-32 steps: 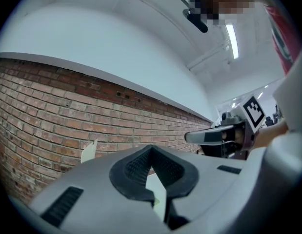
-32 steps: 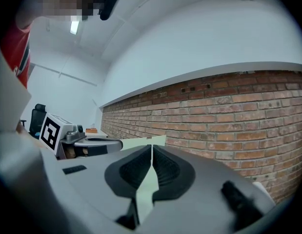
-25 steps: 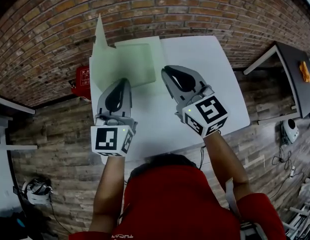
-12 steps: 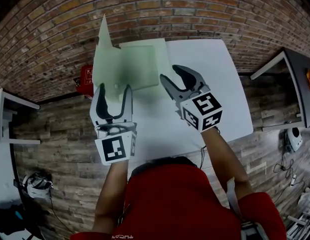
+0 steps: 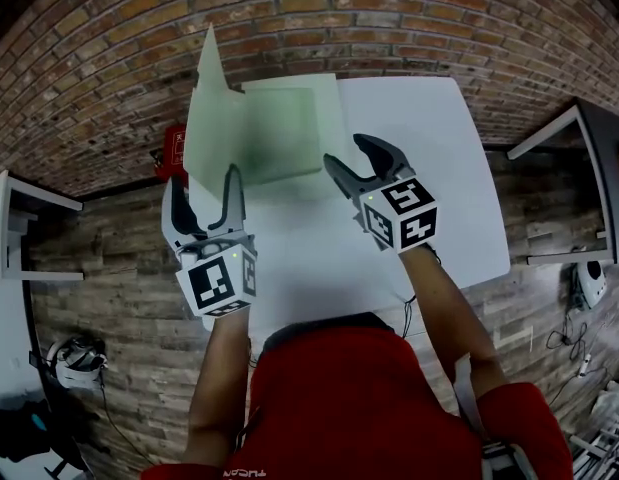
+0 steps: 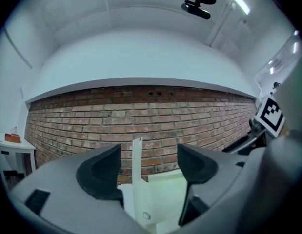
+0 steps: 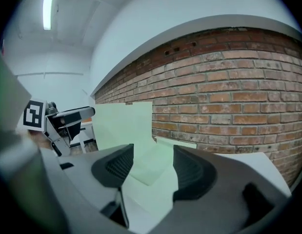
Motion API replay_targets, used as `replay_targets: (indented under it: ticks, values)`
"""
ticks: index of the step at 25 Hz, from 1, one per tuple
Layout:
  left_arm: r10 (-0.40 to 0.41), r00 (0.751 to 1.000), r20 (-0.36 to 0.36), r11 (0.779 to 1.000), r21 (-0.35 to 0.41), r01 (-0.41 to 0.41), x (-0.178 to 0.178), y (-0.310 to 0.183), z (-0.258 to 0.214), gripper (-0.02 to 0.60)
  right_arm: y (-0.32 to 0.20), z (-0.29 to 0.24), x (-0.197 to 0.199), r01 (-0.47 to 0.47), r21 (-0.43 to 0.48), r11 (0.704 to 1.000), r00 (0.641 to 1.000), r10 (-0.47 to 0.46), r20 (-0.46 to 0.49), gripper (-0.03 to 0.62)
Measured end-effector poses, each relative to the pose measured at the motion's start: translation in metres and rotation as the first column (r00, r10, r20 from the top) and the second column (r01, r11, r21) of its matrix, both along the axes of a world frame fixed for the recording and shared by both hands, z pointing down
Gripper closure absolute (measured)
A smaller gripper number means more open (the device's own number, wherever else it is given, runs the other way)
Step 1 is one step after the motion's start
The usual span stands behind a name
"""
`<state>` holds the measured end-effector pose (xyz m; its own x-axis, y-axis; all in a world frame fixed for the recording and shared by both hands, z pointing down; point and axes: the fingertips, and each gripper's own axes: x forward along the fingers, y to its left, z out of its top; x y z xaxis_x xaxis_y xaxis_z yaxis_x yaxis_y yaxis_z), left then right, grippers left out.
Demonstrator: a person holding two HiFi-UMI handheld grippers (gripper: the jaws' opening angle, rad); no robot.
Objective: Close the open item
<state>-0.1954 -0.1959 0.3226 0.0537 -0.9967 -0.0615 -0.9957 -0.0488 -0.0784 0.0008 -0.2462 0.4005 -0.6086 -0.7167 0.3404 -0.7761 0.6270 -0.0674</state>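
Note:
A pale green folder (image 5: 264, 133) lies open on the white table (image 5: 419, 168), one cover flat and the other flap (image 5: 210, 63) standing upright at its left. My left gripper (image 5: 202, 183) hovers off the folder's near left corner. Its jaws are opening and the pads touch nothing. My right gripper (image 5: 347, 153) sits just off the folder's near right edge, its jaws also opening with nothing held. In the left gripper view the standing flap (image 6: 137, 165) shows beyond the left gripper (image 6: 147, 157). In the right gripper view the folder (image 7: 126, 126) lies ahead of the right gripper (image 7: 151, 162).
A brick floor surrounds the table. A red object (image 5: 169, 153) stands off the table's left edge. A white side table (image 5: 9, 218) is at far left and a dark table (image 5: 589, 138) at far right. The person's red shirt (image 5: 359, 398) fills the near side.
Both grippers went from shut to wide open. The left gripper drew back and to the left, off the folder. The right gripper shifted slightly right and toward the folder's edge.

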Motion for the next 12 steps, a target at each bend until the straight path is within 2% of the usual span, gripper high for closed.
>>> replay_targets:
  ticks: [7, 12]
  values:
    - [0.034, 0.999, -0.032, 0.995, -0.096, -0.037, -0.008, -0.03, 0.029, 0.236, -0.021, 0.043, 0.009, -0.024, -0.103, 0.994, 0.999, 0.021, -0.032, 0.361]
    - [0.053, 0.997, -0.048, 0.99, -0.13, -0.059, -0.006, -0.042, 0.041, 0.239, -0.031, 0.08, 0.018, -0.046, -0.212, 0.976, 0.999, 0.041, -0.028, 0.361]
